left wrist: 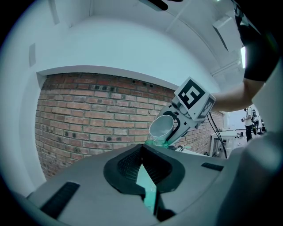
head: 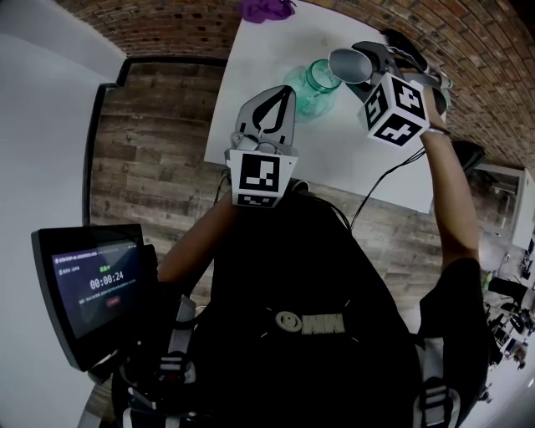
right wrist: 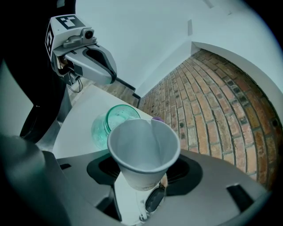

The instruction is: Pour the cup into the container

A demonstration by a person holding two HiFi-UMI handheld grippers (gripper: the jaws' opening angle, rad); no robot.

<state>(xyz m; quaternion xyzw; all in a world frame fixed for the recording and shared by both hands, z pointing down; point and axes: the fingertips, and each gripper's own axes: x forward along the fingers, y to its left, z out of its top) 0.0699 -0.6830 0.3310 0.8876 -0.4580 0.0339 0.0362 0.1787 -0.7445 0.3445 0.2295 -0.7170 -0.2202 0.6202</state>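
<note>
I hold the right gripper (head: 361, 68) clamped on the cup (right wrist: 143, 148): both jaws press on the lower wall of the white paper cup, one on each side. The gripper points downward and the cup is tipped, so its mouth faces the jar (head: 316, 84). In the head view the cup's rim sits just above and beside the jar's mouth. In the right gripper view the rim overlaps the jar's green rim. I cannot tell whether the two rims touch. The inside of the cup shows plain white, with a seam running down one wall.

The jar is green glass and stands upright with its mouth open on the white table (head: 255, 71), near the middle. A purple cloth (head: 266, 8) lies at the table's far edge, well apart from the jar.

The left gripper (head: 287, 94) has its jaws drawn together at the tips with nothing between them. It points level toward the brick wall (left wrist: 88, 119) and hangs over the near part of the table, close to the jar and clear of it.

A monitor (head: 96, 288) sits at my lower left, screen lit
</note>
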